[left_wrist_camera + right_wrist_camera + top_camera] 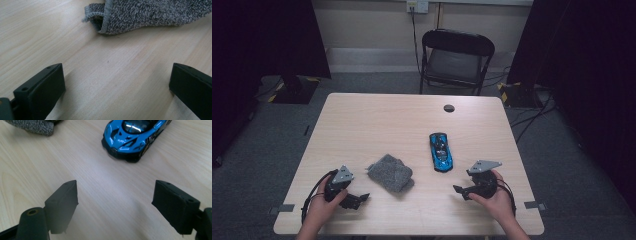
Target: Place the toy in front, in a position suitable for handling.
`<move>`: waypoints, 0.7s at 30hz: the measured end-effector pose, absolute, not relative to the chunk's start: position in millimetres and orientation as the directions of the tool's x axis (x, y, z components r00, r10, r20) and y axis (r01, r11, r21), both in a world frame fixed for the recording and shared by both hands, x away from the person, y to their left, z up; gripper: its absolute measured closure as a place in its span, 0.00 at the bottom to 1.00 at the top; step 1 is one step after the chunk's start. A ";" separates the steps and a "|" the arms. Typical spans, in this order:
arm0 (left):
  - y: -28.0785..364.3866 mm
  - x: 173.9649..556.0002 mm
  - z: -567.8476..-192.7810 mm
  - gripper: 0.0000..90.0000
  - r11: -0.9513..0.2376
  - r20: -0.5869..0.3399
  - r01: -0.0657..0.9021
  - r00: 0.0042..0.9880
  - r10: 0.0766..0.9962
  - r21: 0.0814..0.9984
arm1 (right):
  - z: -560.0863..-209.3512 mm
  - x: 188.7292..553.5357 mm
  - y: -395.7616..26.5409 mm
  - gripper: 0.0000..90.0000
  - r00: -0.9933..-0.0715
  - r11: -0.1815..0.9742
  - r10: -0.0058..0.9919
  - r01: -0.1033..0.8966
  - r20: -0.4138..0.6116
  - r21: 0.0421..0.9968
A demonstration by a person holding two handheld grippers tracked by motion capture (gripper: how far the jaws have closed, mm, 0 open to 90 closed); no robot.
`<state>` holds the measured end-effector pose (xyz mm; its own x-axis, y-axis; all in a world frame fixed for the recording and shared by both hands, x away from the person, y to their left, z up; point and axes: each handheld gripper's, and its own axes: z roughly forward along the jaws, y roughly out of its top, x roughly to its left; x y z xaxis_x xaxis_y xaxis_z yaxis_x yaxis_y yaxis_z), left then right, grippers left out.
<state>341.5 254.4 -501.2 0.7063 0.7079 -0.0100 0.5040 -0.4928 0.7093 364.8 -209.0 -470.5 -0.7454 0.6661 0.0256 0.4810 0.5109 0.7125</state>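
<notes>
One blue toy car and one grey cloth on one wooden worktop. Two handheld grippers: one left gripper, one right gripper. One black folding chair behind. Two dark curtains at the sides.

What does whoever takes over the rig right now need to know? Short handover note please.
Left gripper: open, nothing between the jaws, near the table's front edge, aimed at the grey cloth.
Right gripper: open, nothing between the jaws, pointing at the blue toy car.
Cloth lies crumpled mid-table; car sits just right of it, apart from it.
Done: nothing gripped yet.
Left: probably pick up the car and the cloth.
</notes>
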 end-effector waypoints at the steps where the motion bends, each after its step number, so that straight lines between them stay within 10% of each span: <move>1: 254.4 341.5 -501.2 0.00 -0.493 -0.010 0.504 0.706 0.708 0.709 | -469.8 366.8 -206.6 0.22 -0.747 0.513 0.664 0.479 0.024 0.713; 18: 249.4 342.2 -499.5 0.01 -0.480 -0.017 0.525 0.687 0.727 0.703 | -472.1 381.7 -184.7 0.20 -0.750 0.507 0.660 0.485 0.041 0.712; 21: 246.7 342.6 -498.0 0.14 -0.475 -0.017 0.512 0.693 0.721 0.715 | -472.5 382.9 -185.4 0.20 -0.740 0.495 0.671 0.494 0.047 0.715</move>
<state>342.6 246.7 -498.0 0.6929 0.7208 -0.0172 0.5123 -0.4753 0.7153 382.9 -185.4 -472.5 -0.7402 0.6707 0.0472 0.4939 0.4947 0.7151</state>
